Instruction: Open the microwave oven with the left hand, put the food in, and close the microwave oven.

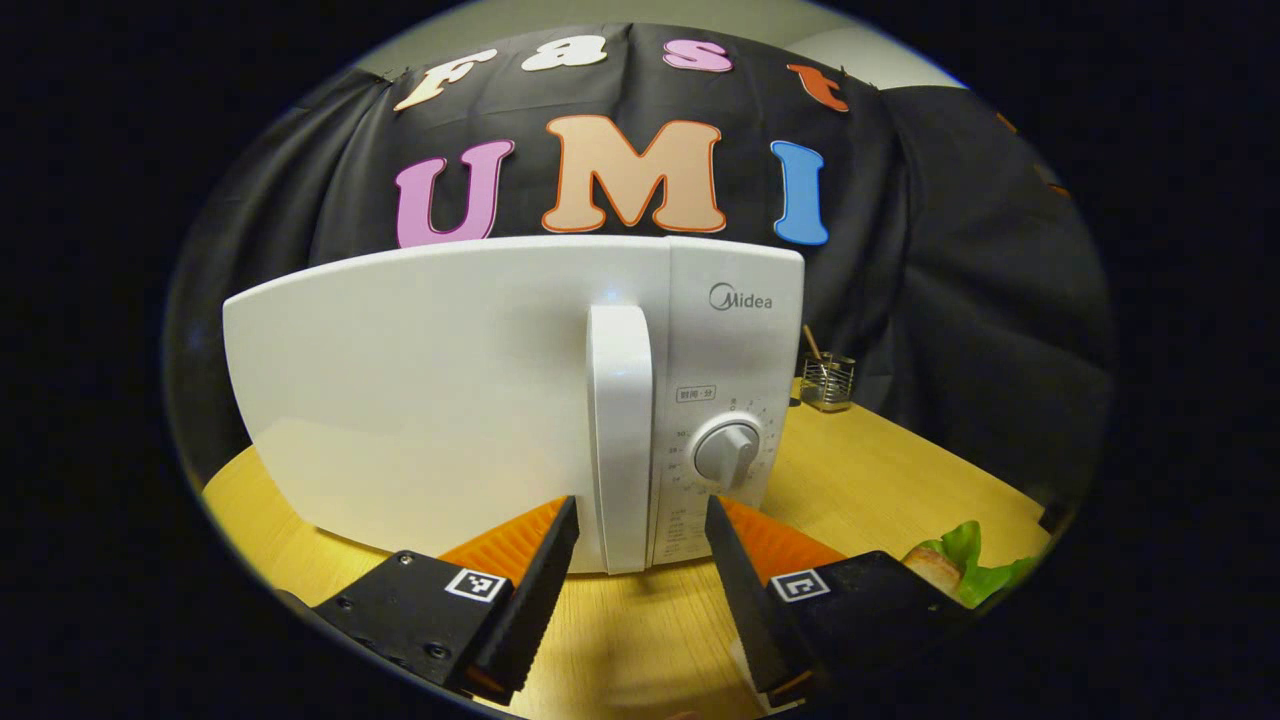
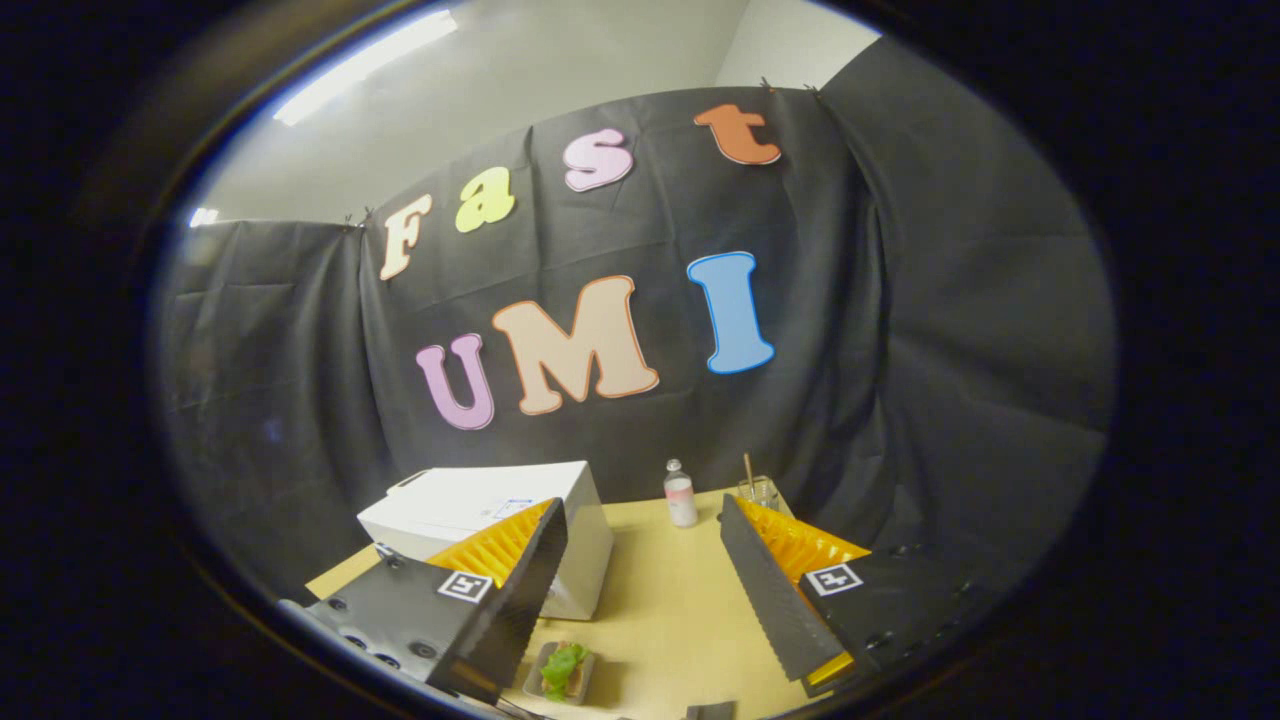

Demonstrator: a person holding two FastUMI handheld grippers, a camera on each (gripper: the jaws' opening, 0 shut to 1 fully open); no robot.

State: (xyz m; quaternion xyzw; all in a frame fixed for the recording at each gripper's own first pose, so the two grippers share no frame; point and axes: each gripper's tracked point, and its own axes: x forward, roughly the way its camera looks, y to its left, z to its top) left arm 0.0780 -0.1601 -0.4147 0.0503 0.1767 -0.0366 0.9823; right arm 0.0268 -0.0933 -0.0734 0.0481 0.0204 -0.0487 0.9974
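A white microwave oven (image 1: 450, 390) stands on the wooden table with its door closed and a vertical white handle (image 1: 620, 430) beside a round dial (image 1: 727, 453). My left gripper (image 1: 640, 520) is open just in front of the lower handle, one finger on each side, not touching. The food (image 1: 962, 563), a sandwich with green lettuce, lies at the right edge. In the right gripper view, my right gripper (image 2: 640, 545) hangs open high above the table, with the microwave oven (image 2: 490, 530) at lower left and the food (image 2: 562, 670) on a small tray below.
A wire holder with a stick (image 1: 827, 380) stands right of the microwave. A small bottle (image 2: 681, 494) and a glass holder (image 2: 757, 490) sit at the table's far edge. Bare wooden table (image 2: 670, 610) lies between the fingers.
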